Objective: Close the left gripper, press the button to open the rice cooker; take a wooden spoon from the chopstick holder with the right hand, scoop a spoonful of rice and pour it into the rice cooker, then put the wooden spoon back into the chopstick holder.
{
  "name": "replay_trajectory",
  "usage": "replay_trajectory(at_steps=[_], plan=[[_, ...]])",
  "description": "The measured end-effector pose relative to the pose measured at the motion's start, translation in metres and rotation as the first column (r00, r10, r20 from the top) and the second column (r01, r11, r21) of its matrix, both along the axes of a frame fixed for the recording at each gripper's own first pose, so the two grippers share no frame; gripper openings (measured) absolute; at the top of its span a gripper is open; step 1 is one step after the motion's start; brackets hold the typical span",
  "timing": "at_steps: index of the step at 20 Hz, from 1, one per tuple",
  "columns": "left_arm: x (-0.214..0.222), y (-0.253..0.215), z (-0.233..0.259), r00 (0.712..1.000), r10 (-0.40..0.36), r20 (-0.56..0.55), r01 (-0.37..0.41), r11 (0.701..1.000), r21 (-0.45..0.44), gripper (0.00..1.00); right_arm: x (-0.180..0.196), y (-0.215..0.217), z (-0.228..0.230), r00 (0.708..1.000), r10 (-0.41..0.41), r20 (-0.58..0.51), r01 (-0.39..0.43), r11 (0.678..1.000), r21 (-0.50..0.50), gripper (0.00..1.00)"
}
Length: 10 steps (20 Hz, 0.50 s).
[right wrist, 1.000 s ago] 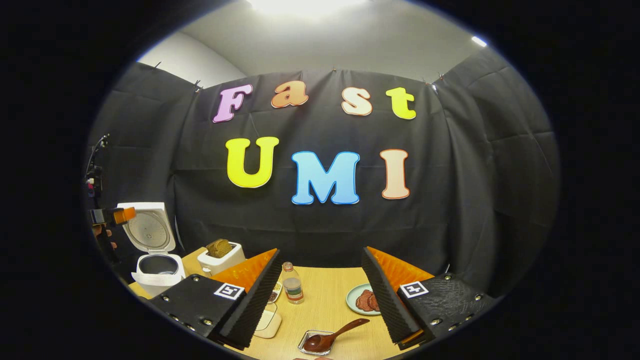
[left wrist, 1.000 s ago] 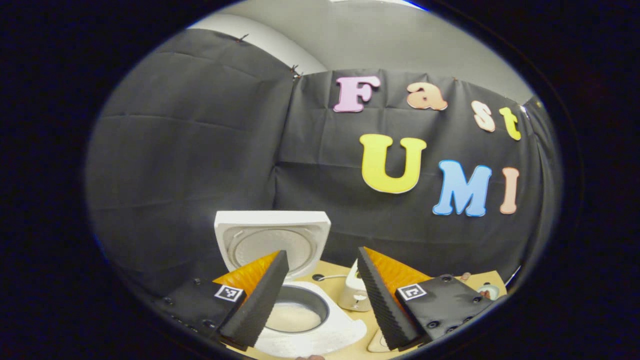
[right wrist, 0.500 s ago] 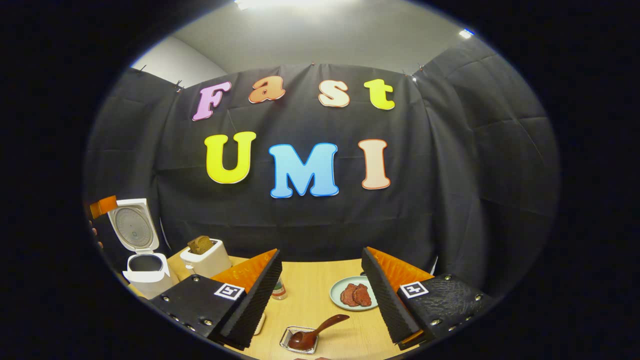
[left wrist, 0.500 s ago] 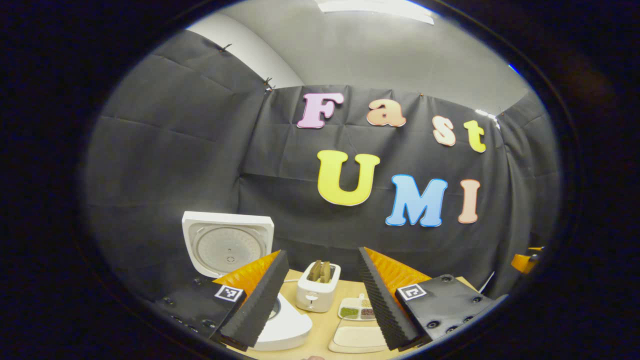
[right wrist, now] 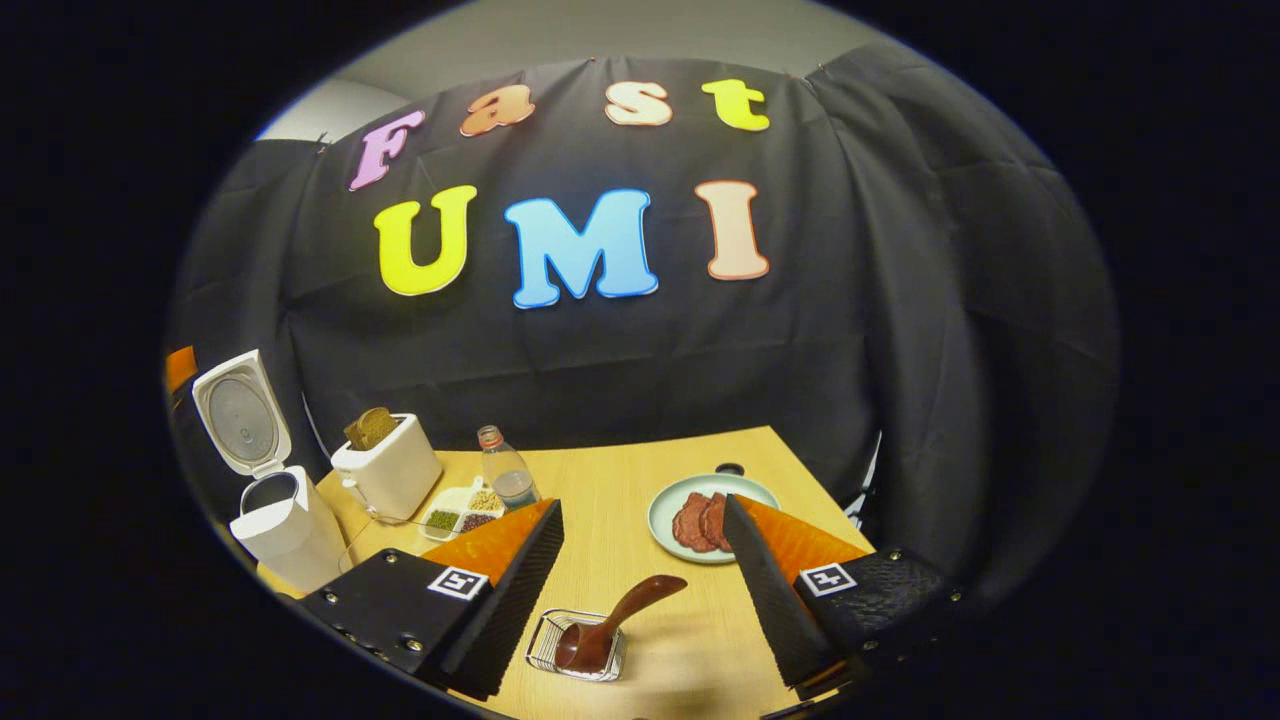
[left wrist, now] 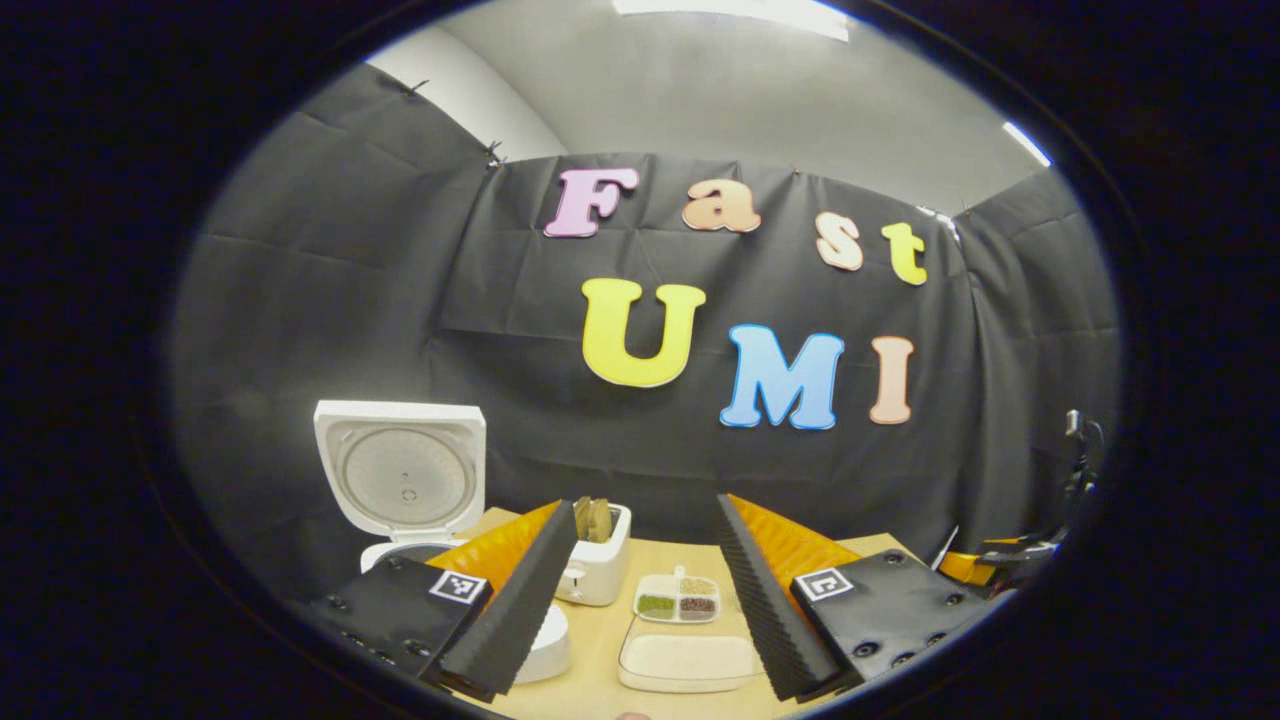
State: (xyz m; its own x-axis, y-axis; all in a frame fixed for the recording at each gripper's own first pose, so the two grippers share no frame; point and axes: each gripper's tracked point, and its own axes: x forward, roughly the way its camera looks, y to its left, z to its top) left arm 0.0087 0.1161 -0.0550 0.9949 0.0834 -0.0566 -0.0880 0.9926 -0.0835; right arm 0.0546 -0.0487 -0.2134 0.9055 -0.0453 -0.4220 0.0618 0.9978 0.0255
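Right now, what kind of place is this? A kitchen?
Probably a pretend kitchen in a cloth-walled booth: an open rice cooker, a toaster holding bread, and a plate of meat slices sit on a wooden table.

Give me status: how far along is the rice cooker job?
Done: the rice cooker lid stands open. In hand: nothing yet; the right gripper is open, aimed at the wooden spoon, which rests bowl-down in the wire chopstick holder. The left gripper is open and empty. Left: take the spoon, scoop from the rice tray, pour, return the spoon.
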Motion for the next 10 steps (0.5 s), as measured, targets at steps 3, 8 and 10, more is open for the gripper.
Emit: replay_trajectory(at_steps=[3, 8, 10], plan=[[-0.001, -0.007, -0.006, 1.0, -0.02, -0.017, 0.019, 1.0, -0.01, 0.96, 0.001, -0.005, -0.038, 0.996, -0.027, -0.088, 0.031, 0.999, 0.039, 0.98], [0.004, -0.003, -0.013, 0.999, -0.018, -0.04, 0.018, 1.0, 0.005, 0.96, 0.006, -0.002, -0.085, 0.981, -0.031, -0.189, 0.042, 0.998, 0.055, 0.96], [0.008, -0.002, -0.017, 0.998, -0.017, -0.055, 0.017, 1.0, 0.005, 0.96, 0.01, 0.0, -0.101, 0.974, -0.035, -0.223, 0.057, 0.994, 0.094, 0.91]])
